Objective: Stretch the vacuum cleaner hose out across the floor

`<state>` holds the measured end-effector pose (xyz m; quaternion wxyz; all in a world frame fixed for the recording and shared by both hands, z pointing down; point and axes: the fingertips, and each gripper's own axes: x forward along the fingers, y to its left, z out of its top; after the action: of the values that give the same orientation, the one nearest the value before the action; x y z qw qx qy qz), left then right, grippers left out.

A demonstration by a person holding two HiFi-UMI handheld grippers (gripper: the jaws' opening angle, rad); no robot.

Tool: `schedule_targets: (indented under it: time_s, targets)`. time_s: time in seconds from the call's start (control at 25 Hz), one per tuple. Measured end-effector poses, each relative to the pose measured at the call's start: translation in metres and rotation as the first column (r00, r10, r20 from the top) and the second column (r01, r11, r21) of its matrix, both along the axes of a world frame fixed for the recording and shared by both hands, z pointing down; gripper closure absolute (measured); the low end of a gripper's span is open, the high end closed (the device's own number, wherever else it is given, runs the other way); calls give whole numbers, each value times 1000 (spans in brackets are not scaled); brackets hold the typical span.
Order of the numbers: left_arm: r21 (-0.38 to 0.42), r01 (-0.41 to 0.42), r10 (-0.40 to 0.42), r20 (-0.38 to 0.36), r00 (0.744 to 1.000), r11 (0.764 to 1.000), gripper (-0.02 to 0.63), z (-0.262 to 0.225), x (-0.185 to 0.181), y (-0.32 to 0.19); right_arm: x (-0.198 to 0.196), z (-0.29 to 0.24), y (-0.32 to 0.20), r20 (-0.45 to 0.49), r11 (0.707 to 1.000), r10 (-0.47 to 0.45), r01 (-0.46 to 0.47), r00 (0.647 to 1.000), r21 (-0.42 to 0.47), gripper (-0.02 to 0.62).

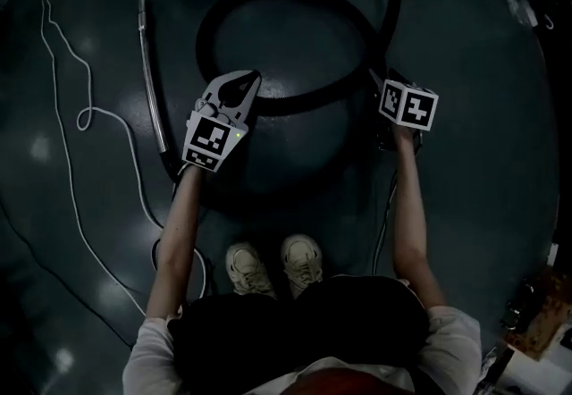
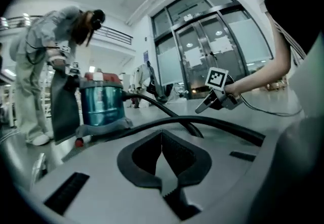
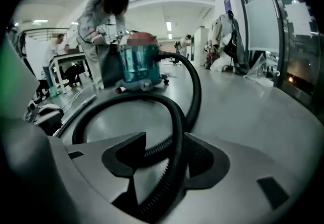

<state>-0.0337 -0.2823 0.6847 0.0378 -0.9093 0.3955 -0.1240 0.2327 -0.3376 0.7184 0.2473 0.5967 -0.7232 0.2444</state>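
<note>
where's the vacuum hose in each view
head view: the hose lies in a black loop, upper middle.
left gripper view: it arcs across the middle, just beyond the shut jaws.
right gripper view: lower centre, clamped between the jaws.
landmark: the teal canister, left of centre in both gripper views.

Head camera looks steeply down on the dark glossy floor (image 1: 465,161); both gripper views skim low over it, sharing the teal canister vacuum cleaner (image 2: 104,104).

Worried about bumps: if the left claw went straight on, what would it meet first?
Likely the black hose, which crosses just ahead of the shut left claw; depth is unclear.
</note>
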Motion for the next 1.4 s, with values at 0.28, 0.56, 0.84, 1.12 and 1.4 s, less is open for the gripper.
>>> schedule_targets:
  time_s: [0.28,0.56,0.84,1.12,1.4]
  targets:
    - [-151,-237,262,178,948,960,598,67,71,-12,64,52,42,287,977,159,-109,945,-184,357]
    - [-205,-294,333,192,923,933,597,80,81,-10,28,96,39,415,937,152,2,897,-349,357]
    - [-582,-317,495,174,851,749,598,100,80,13,25,82,35,68,969,-14,31,998,-246,359]
    - [-673,-479,452,-233,861,564,598,78,88,73,20,-9,-5,-358,966,-254,254,898,-47,360]
    - [-463,-380,254,-313,915,801,598,44,50,54,-37,-70,-44,-669,888,-309,458,676,53,360]
